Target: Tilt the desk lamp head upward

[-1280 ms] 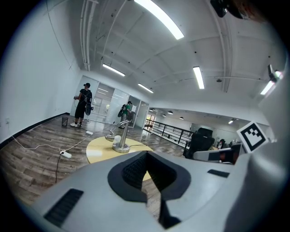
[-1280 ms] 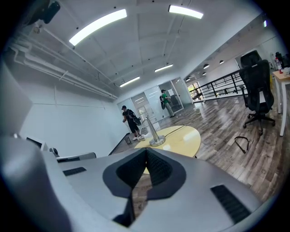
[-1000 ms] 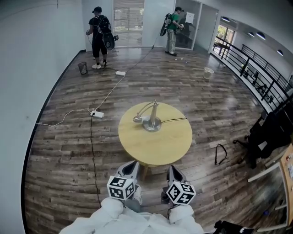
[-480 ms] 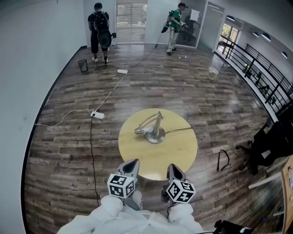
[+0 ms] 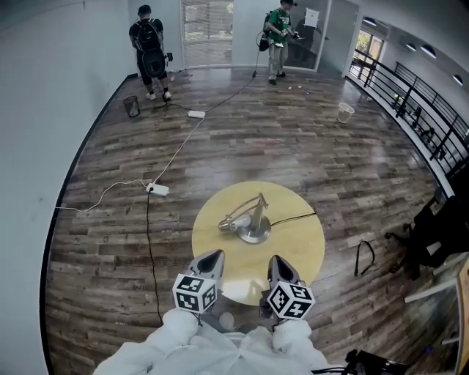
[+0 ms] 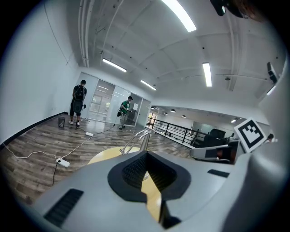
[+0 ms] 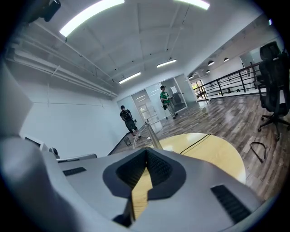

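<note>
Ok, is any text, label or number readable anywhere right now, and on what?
No words or numbers can be read in any view.
Sheet on the far glass wall: too small to read.
Left cube and right cube: black-and-white square patterns only, no letters.
Lamp: no label visible.

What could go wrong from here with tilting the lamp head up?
1. The left gripper and right gripper are both shut and empty near the table edge. Nudging the lamp head with closed jaws could slide or tip the lamp.
2. The cord runs off the table to the right, so snagging it could drag the lamp.
3. A floor cable lies just left of the person and could trip them.
</note>
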### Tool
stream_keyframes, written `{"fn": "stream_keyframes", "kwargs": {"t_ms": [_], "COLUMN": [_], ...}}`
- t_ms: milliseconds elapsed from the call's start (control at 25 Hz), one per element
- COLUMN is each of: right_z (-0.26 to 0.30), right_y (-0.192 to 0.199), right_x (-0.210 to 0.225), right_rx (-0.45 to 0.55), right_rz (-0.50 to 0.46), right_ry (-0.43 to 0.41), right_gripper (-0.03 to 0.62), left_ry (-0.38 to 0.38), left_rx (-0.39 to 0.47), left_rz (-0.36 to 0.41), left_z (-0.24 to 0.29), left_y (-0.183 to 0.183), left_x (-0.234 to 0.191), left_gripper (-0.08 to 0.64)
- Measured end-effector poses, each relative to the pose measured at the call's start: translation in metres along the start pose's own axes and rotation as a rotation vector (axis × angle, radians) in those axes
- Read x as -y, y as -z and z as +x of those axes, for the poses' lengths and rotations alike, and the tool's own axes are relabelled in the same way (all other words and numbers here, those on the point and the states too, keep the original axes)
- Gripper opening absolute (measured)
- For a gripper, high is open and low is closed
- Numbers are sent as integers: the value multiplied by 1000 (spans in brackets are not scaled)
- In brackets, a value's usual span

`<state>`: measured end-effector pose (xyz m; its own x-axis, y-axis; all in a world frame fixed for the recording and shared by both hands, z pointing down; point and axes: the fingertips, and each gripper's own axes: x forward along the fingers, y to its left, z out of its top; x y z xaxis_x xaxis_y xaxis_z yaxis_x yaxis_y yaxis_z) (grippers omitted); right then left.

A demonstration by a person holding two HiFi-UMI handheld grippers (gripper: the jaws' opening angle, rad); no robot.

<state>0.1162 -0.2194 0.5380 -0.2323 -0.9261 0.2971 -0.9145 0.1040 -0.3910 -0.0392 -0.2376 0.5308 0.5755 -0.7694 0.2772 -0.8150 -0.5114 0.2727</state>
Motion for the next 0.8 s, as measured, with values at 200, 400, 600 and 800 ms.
{"fn": "stream_keyframes", "kwargs": {"t_ms": [200, 400, 600, 800], "right_z": [13, 36, 59, 100], "right_y": [1, 1, 22, 53], "right_x": [15, 23, 37, 55], "right_rx": [-41, -79, -161, -264], "right_rz": [-15, -37, -85, -158], "right_ry": [20, 20, 11, -35], "right_gripper": [12, 12, 12, 191], "left_ry": [5, 10, 4, 12], "left_rx": [-7, -39, -97, -151], "left_rz": [-20, -30, 34, 77], "left_z": [22, 38, 54, 69], "left_y": [-1, 5, 32, 61], "left_x": [-3, -7, -23, -51], "left_gripper": [0, 0, 0, 170]}}
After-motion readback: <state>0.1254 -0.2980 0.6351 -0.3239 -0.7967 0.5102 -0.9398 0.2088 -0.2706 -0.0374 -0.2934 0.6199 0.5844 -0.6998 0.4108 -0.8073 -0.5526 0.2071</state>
